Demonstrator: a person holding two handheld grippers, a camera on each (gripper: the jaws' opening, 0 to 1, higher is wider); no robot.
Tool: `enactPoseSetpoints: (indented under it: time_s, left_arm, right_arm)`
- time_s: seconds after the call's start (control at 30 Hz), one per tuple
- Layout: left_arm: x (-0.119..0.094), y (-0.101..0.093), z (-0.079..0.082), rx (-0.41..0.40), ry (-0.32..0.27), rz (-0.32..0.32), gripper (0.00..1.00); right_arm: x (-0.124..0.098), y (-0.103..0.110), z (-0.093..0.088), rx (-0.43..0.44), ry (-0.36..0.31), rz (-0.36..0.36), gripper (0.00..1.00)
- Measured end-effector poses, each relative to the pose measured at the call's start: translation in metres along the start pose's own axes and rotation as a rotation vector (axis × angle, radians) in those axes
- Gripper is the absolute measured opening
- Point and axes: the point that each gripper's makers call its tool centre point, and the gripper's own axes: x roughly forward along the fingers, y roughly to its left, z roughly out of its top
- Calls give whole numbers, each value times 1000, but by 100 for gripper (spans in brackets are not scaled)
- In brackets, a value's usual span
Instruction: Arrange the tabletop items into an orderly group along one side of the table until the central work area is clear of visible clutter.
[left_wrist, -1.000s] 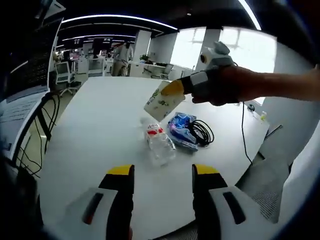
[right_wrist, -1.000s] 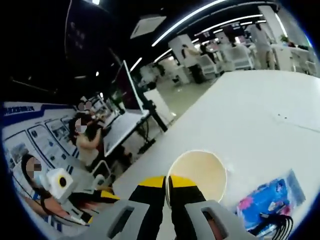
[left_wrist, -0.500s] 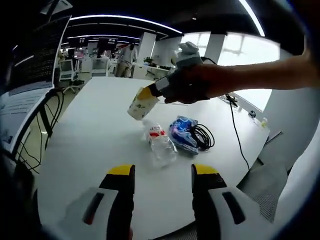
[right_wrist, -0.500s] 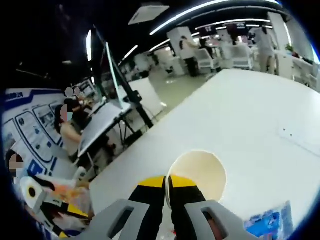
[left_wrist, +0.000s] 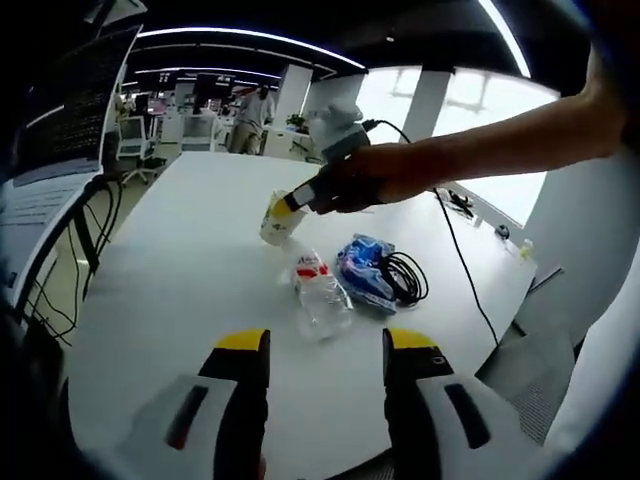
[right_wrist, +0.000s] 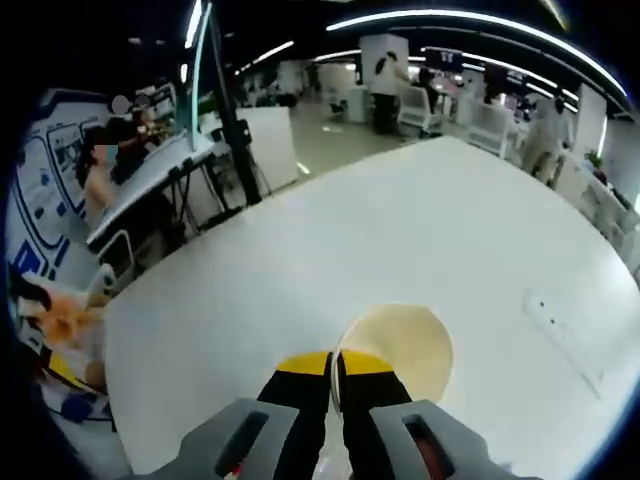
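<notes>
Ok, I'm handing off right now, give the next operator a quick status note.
Right tongs: shut on the cup rim, cup low over the table, beyond the other items.
Left tongs: open, empty, hanging over the near table edge.
Bottle lies on its side mid-table; blue packet and black cable sit right beside it.
Done: cup picked up.
Left: set the cup down along one side, then bring the bottle, packet and cable next to it.
</notes>
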Motion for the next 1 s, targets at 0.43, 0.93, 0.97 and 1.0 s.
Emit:
enactPoseSetpoints:
  time_s: [0.43, 0.93, 0.97, 1.0]
  left_arm:
    - [3, 1, -5, -13, 19, 2, 44]
    - [8, -17, -5, 26, 50, -19, 43]
    - [8, -19, -5, 28, 52, -20, 43]
    - [8, -20, -5, 22, 52, -19, 43]
  right_arm:
    - [14, -13, -16, -84, 70, -33, 0]
    - [-3, -7, -10, -88, 37, -40, 14]
    - [-5, -5, -9, -82, 26, -41, 15]
    - [-7, -3, -6, -75, 4, -40, 16]
